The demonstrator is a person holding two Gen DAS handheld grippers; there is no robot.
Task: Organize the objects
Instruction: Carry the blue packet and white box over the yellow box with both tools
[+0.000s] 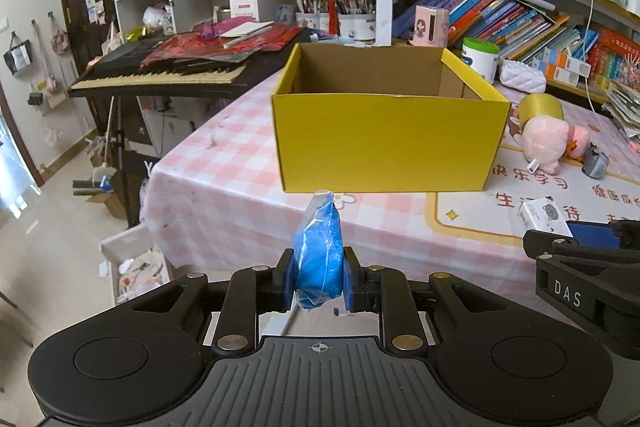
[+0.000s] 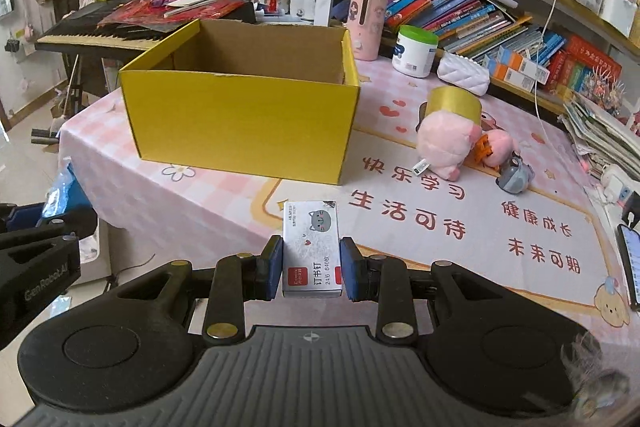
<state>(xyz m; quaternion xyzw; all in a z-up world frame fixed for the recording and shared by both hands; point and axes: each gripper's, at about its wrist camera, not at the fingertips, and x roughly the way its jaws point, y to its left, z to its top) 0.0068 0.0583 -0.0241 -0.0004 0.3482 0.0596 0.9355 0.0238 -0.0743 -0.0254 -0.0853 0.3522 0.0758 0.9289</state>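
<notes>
I have something in each gripper, and the open yellow box (image 1: 386, 143) stands ahead of both on the checked tablecloth (image 1: 224, 187).

My left gripper (image 1: 319, 277) is clamped nearly shut on a blue plastic-wrapped bundle (image 1: 319, 251). The pads squeeze its lower half and the crinkled top pokes up and forward between the fingers. My right gripper (image 2: 311, 267) is closed on a small staple box (image 2: 311, 247), flat side up, pads on its two long edges, about half of it sticking out past the fingertips. Each gripper shows at the edge of the other's view, so they sit close side by side.

From the left gripper the box is dead ahead and above the bundle's tip; from the right one it lies ahead and a little to the left. As far as I can see its inside looks empty, though the near wall hides most of the floor.

To do this well, I'd lift both loads over the near wall before going forward, since that wall looks tall enough to catch a low approach. I'd keep the grippers apart so they don't knock together over the opening, and let go only once each item is past the rim. The bundle is soft and may cling to a pad; the staple box should drop cleanly if kept level.
</notes>
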